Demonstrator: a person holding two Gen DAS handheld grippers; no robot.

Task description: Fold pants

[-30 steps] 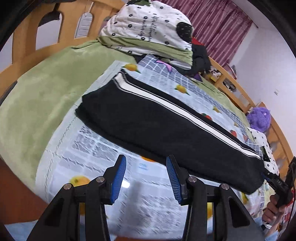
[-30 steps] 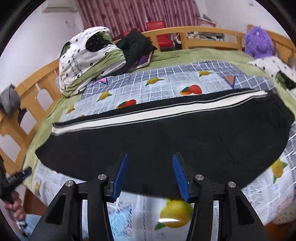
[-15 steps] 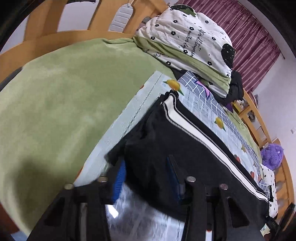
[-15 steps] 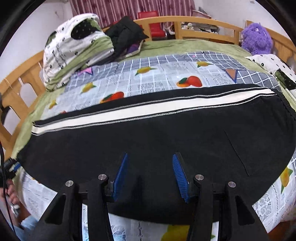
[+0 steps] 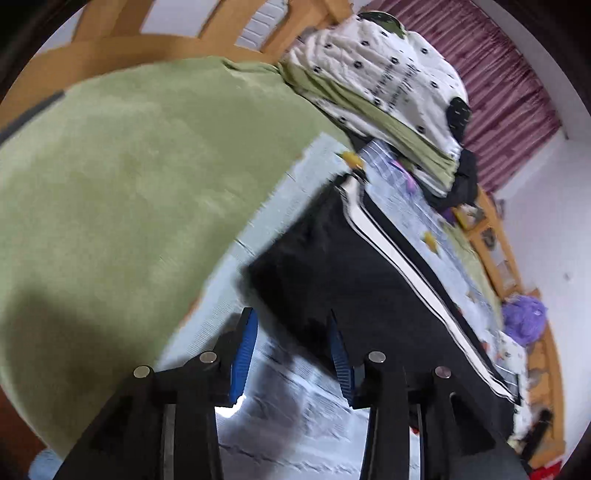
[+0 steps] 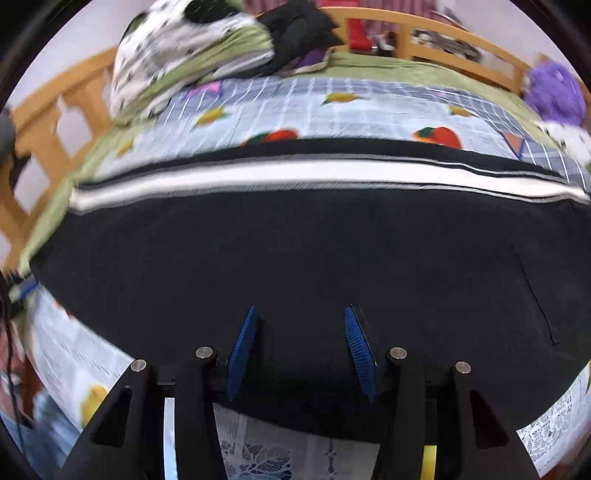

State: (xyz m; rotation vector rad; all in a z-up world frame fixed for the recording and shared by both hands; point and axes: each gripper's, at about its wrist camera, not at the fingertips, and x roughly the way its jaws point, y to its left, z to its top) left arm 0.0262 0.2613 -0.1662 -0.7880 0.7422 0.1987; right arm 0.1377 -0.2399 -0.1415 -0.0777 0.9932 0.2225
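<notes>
Black pants (image 6: 295, 266) with a white side stripe lie flat and lengthwise on the fruit-print bed sheet (image 6: 369, 118). They also show in the left wrist view (image 5: 354, 273). My left gripper (image 5: 291, 332) is open and empty, at the near corner of the pants' leg end, with the hem edge between its blue pads. My right gripper (image 6: 299, 332) is open and empty, low over the middle of the pants near their front edge.
A green blanket (image 5: 129, 184) covers the bed left of the sheet. A folded white and green quilt (image 5: 380, 85) and dark clothes (image 6: 299, 29) sit at the head end. A wooden bed rail (image 6: 461, 48) runs behind. A purple plush toy (image 6: 554, 92) sits at far right.
My left gripper has swung left from the middle of the pants to the corner of the leg end. My right gripper has moved forward and lower over the pants' middle.
</notes>
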